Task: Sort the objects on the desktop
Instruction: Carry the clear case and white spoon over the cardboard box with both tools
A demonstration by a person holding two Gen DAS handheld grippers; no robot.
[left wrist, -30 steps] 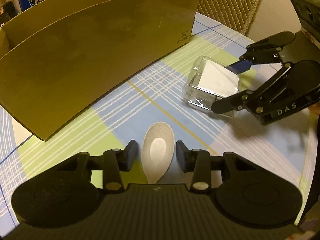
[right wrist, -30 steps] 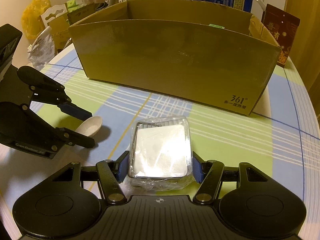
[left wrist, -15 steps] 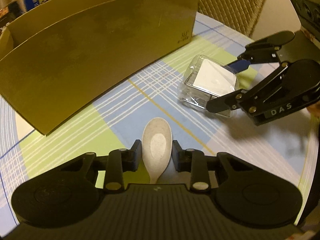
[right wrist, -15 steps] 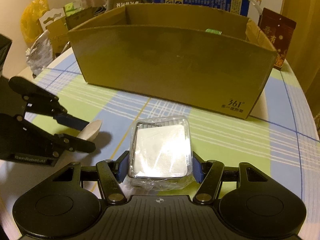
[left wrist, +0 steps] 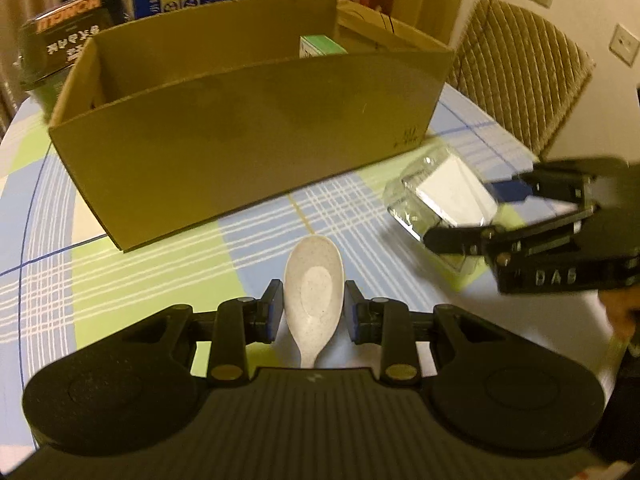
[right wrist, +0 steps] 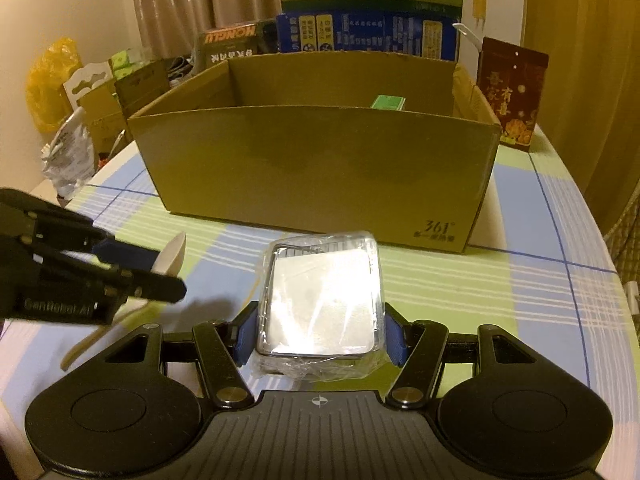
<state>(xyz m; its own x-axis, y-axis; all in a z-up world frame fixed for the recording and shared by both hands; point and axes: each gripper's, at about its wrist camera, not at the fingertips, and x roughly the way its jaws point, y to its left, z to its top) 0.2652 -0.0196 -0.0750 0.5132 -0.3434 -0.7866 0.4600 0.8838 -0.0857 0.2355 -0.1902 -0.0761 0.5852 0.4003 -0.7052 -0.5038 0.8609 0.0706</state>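
Observation:
My left gripper (left wrist: 313, 309) is shut on a white speckled spoon (left wrist: 315, 285) and holds it above the checked tablecloth, bowl pointing at the cardboard box (left wrist: 240, 128). My right gripper (right wrist: 320, 334) is shut on a clear plastic-wrapped square case (right wrist: 322, 300) with a white face, lifted off the table in front of the box (right wrist: 320, 168). In the left wrist view the case (left wrist: 444, 196) and right gripper (left wrist: 476, 216) are at the right. In the right wrist view the left gripper (right wrist: 160, 268) and the spoon (right wrist: 172, 256) are at the left.
A green carton (left wrist: 320, 45) stands inside the box at its back right. Boxes and packages (right wrist: 360, 36) are stacked behind the box. A red packet (right wrist: 512, 92) stands at its right. A wicker chair (left wrist: 516, 72) stands past the table's right edge.
Both grippers have risen with their loads, so the box's inside now shows. The left gripper closed on the spoon and lifted it.

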